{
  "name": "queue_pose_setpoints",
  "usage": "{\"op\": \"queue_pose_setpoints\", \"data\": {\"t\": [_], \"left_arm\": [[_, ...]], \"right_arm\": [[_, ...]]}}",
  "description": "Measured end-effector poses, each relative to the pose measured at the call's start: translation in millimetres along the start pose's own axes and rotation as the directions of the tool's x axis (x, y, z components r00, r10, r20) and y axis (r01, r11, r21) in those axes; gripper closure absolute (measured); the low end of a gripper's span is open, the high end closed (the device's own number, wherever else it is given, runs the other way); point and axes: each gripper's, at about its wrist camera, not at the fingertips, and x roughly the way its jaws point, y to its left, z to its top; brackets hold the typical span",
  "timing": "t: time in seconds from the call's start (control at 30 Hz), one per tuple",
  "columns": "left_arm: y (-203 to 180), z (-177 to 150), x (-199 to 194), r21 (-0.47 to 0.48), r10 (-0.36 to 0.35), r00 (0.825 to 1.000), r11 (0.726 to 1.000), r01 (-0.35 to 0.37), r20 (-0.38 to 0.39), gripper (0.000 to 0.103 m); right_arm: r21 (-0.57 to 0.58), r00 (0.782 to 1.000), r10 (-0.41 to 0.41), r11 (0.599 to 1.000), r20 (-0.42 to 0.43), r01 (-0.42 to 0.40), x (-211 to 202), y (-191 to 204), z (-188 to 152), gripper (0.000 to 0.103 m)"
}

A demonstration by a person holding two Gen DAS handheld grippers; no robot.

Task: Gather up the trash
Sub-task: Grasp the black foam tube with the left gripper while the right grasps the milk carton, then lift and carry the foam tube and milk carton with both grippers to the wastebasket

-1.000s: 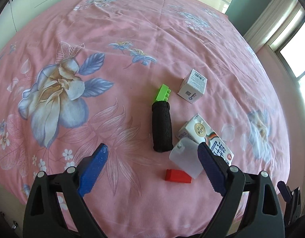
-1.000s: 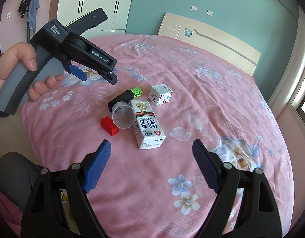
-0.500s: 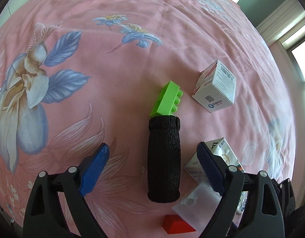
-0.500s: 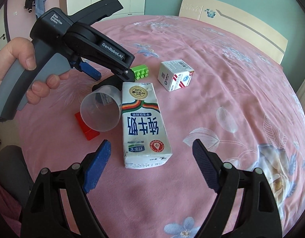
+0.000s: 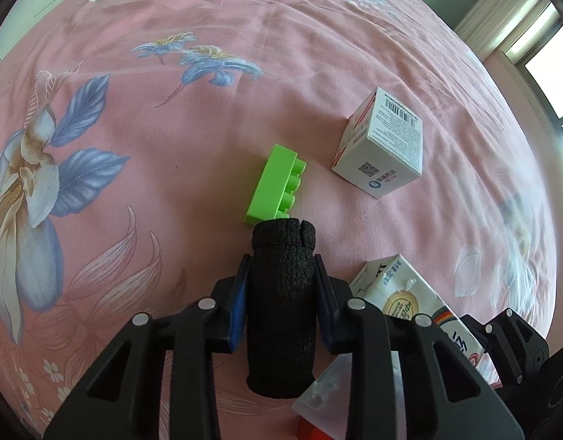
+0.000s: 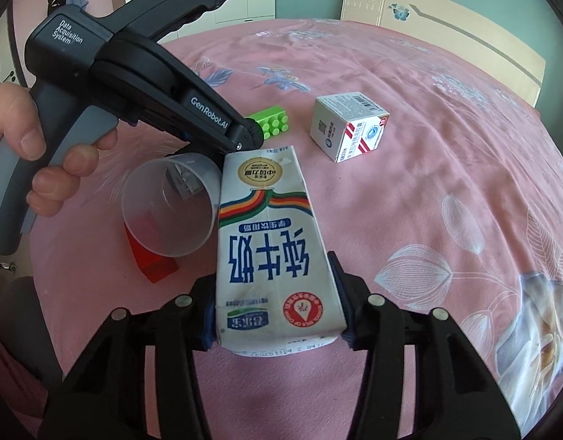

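Observation:
My left gripper is shut on a black foam cylinder lying on the pink bedspread. My right gripper is shut on a white milk carton lying flat; the carton also shows in the left wrist view. A clear plastic cup lies on its side against the carton's left. A small white box sits farther back, also in the left wrist view. The left gripper's body shows held in a hand above the cup.
A green toy brick lies just past the cylinder's far end. A red block lies under the cup's rim. The pink floral bedspread stretches wide to the left and back. A headboard stands at the far end.
Both grippers moved forward and down and closed: the left onto the black cylinder, the right onto the milk carton. Both were open half a second ago.

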Motion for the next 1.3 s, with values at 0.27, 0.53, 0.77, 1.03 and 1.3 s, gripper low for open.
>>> {"op": "queue_pose_setpoints", "data": {"t": [0.27,0.53,0.77,1.03,1.3], "left_arm": [[12.3,-8.8,-19.9,0.022,0.025,0.999,0.999,-0.026,0.023,0.07],[15.1,-21.5,-75.8,0.056,0.031,0.994,0.998,-0.037,0.103,0.07],[-4.3,-48.9,-134.1,0.136,0.01,0.983,0.99,-0.035,0.181,0.07],[-25.7,-96.7,-189.7,0.236,-0.031,0.97,0.971,-0.027,0.24,0.07],[-36.3,-148.9,-233.3,0.321,-0.067,0.958,0.947,-0.027,0.279,0.07]], "right_arm": [[0.105,0.997,-0.072,0.992,0.033,0.068,-32.6,-16.2,-10.2,0.053],[0.145,0.987,-0.132,0.982,0.093,0.118,-82.0,-10.1,-6.3,0.053],[0.165,0.977,-0.166,0.976,0.135,0.143,-126.9,15.0,-3.6,0.053],[0.17,0.962,-0.201,0.971,0.187,0.169,-182.3,53.9,-8.5,0.053],[0.162,0.945,-0.233,0.967,0.23,0.199,-233.3,96.1,-18.2,0.053]]}}
